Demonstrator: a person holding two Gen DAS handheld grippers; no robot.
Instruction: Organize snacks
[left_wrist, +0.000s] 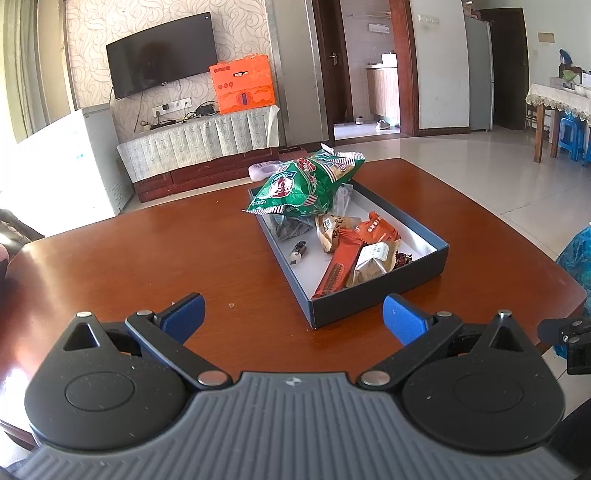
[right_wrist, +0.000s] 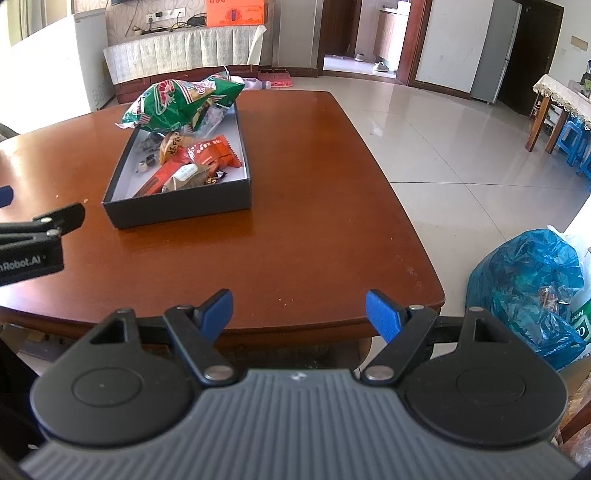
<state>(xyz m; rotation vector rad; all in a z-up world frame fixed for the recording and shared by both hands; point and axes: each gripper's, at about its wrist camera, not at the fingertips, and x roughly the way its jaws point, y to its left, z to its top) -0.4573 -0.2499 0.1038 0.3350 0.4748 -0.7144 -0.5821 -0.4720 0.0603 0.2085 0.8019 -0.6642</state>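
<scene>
Left wrist view. Left gripper (left_wrist: 293, 319): jaws spread wide, blue pads (left_wrist: 184, 317) holding nothing, poised over the near part of the wooden table (left_wrist: 147, 258). Dark blue box (left_wrist: 376, 299): shallow, white inside, standing on the table just ahead of the gripper and slightly to its right, long axis running away from the camera. Contents, reckoned from the box's near end: orange wrapper (left_wrist: 341, 264) lying lengthwise against the near wall; tan packet (left_wrist: 373, 260) touching it on the right; a small dark-wrapped piece (left_wrist: 402, 257) beside that; small candy (left_wrist: 298, 252) near the left wall; another tan packet (left_wrist: 332, 230) at mid-box; a dark clear packet (left_wrist: 290, 227) behind it; green snack bag (left_wrist: 306, 182) at the far end, puffed and overhanging the rim. Beyond the box: television (left_wrist: 162, 51) and orange carton (left_wrist: 243, 83) over a covered cabinet (left_wrist: 199, 142).

Right wrist view. Right gripper (right_wrist: 299, 314): jaws likewise well apart, gripping nothing, at the table's near edge (right_wrist: 295, 258), well short of the box (right_wrist: 177, 210). Green snack bag (right_wrist: 184, 101) at the box's far end; orange wrapper (right_wrist: 212, 155) at mid-box. Left of the box, part of the other gripper's black linkage enters the frame. Right of the table, on the floor: blue plastic bag (right_wrist: 524, 291).
</scene>
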